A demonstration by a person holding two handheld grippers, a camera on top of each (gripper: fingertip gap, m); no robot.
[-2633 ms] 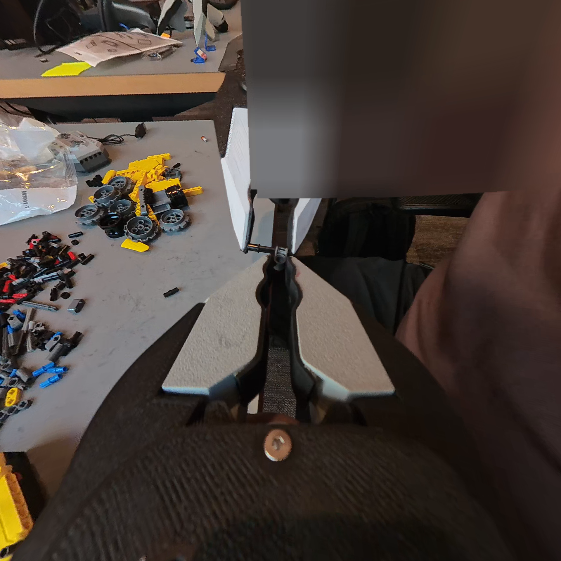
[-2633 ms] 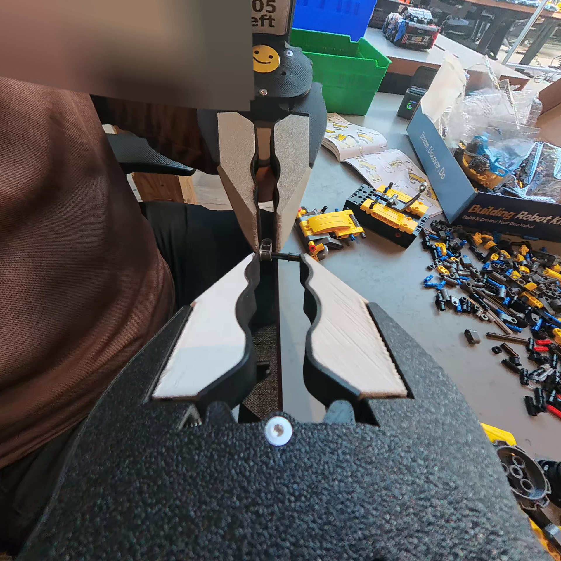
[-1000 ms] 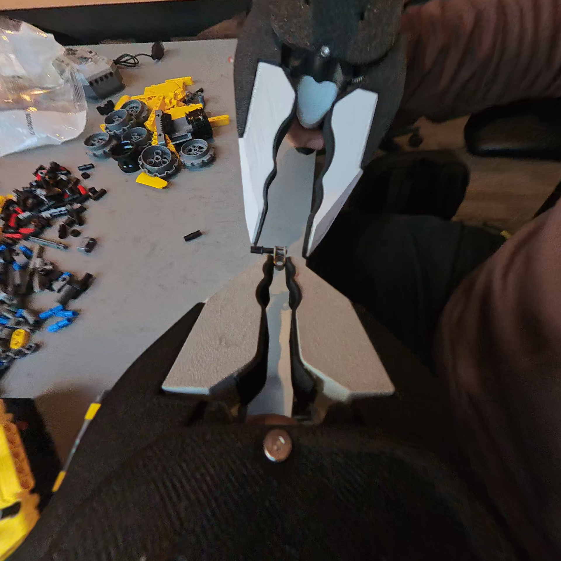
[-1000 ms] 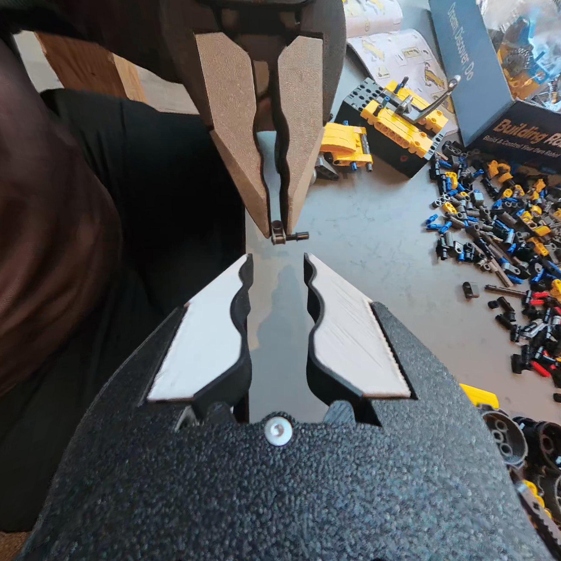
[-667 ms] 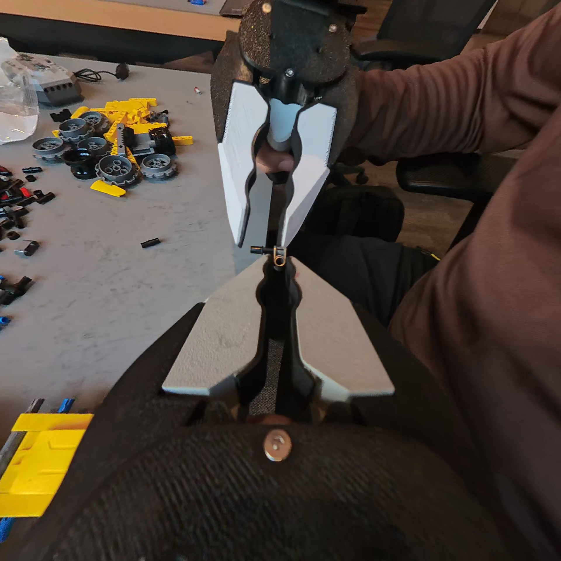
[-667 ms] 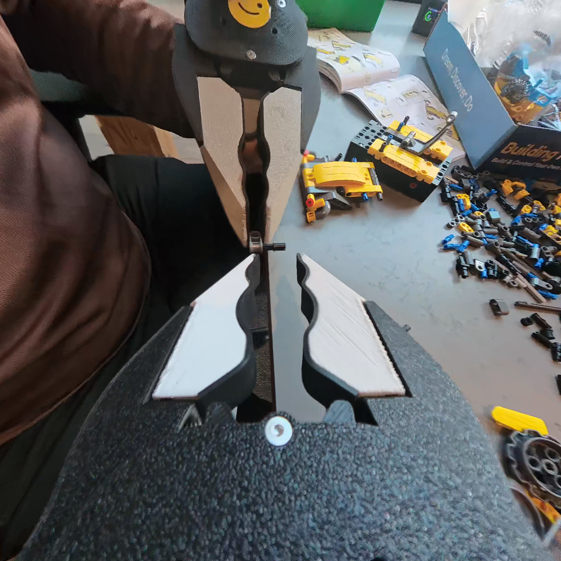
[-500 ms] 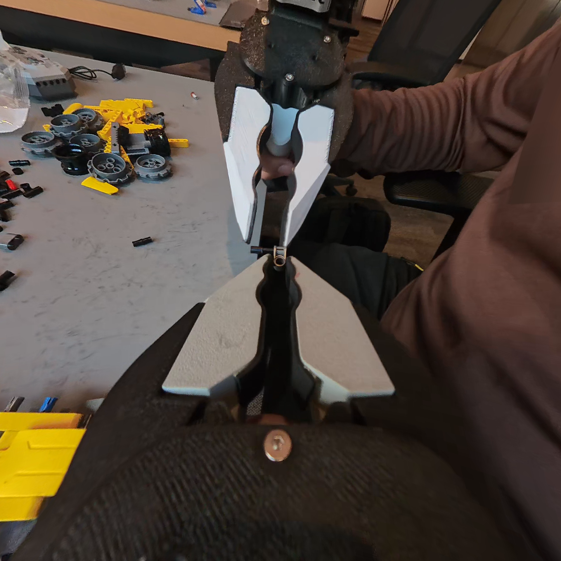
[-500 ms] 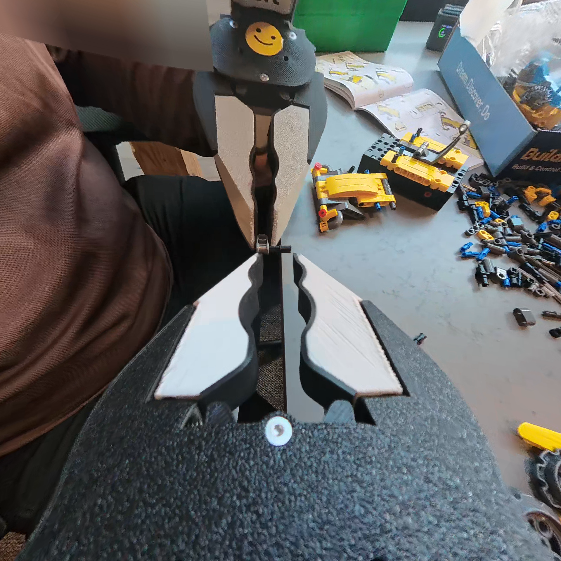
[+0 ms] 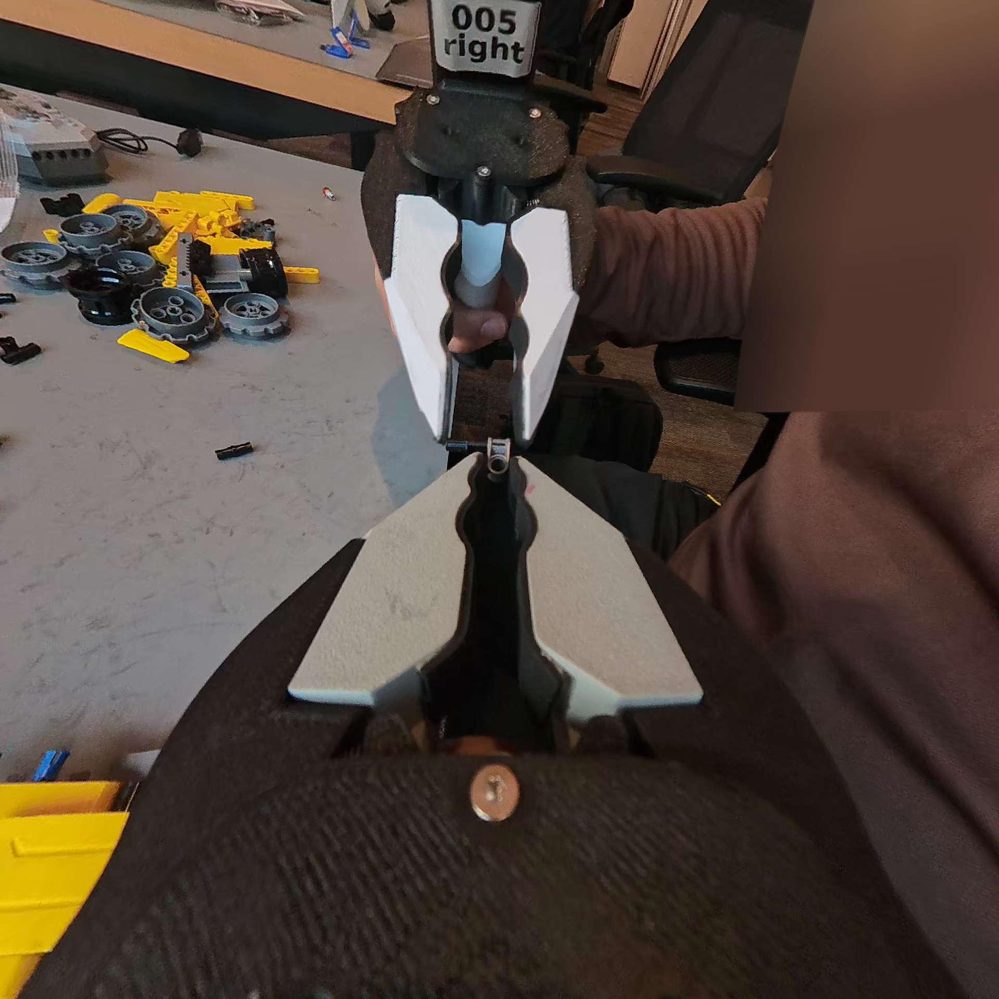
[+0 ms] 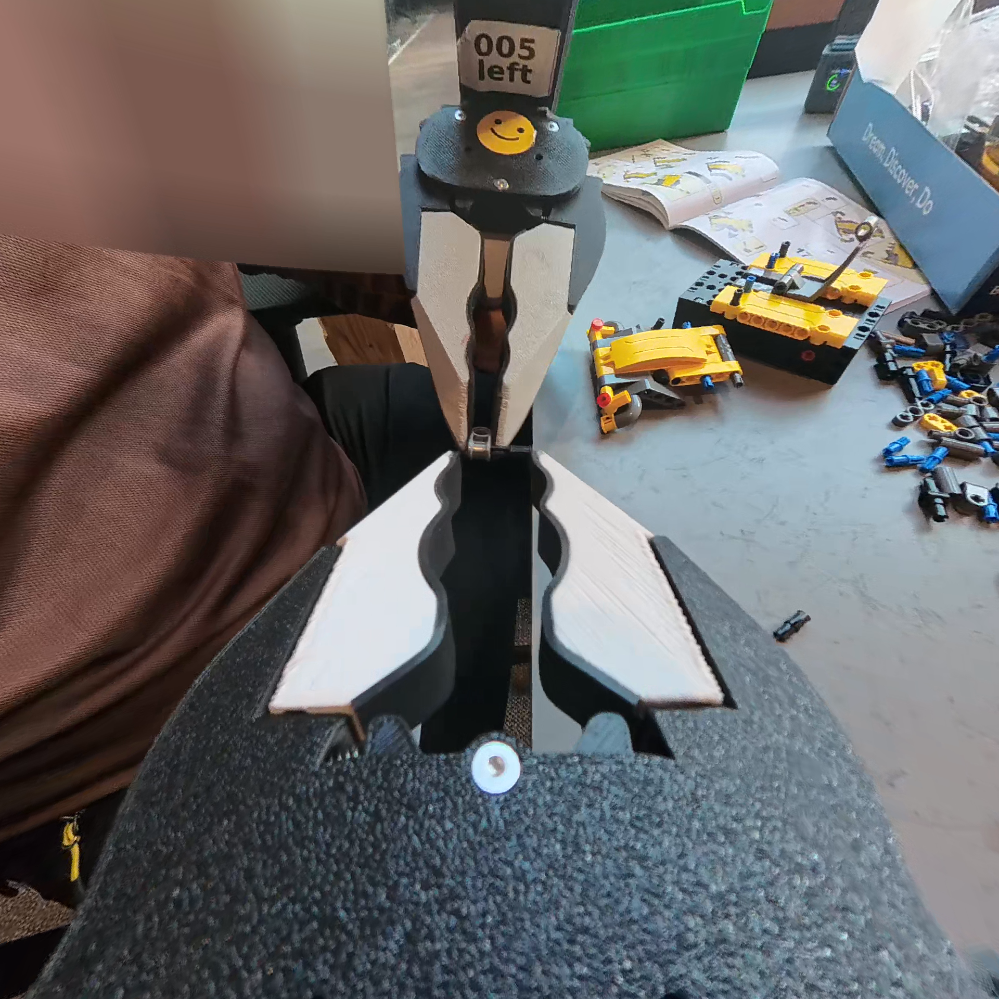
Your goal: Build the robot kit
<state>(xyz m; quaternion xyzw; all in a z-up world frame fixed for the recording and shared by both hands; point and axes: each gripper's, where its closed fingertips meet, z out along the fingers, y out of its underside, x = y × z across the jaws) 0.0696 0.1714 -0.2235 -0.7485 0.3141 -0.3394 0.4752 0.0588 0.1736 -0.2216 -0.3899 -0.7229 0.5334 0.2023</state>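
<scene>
Left gripper [image 9: 497, 459] clamped on small grey connector [image 9: 497, 453] with black pin, off grey table [image 9: 162, 513] edge. Right gripper [image 10: 494, 459] jaws spread around connector, tip to tip. Beyond on table: yellow-black model [image 10: 778, 311].

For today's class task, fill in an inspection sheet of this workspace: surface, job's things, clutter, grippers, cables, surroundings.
Surface: grey table, scuffed, loose building parts across it.
Job's things: small grey connector with a black pin sticking out sideways, held off the table edge.
Clutter: grey toothed wheels among yellow beams; one stray black pin; two yellow-and-black part-built models; open instruction booklet; blue box.
Grippers: left gripper shut on the connector; right gripper open, tips on either side of the pin.
Cables: black cable by a grey block.
Surroundings: green bin, office chair, second desk.
</scene>
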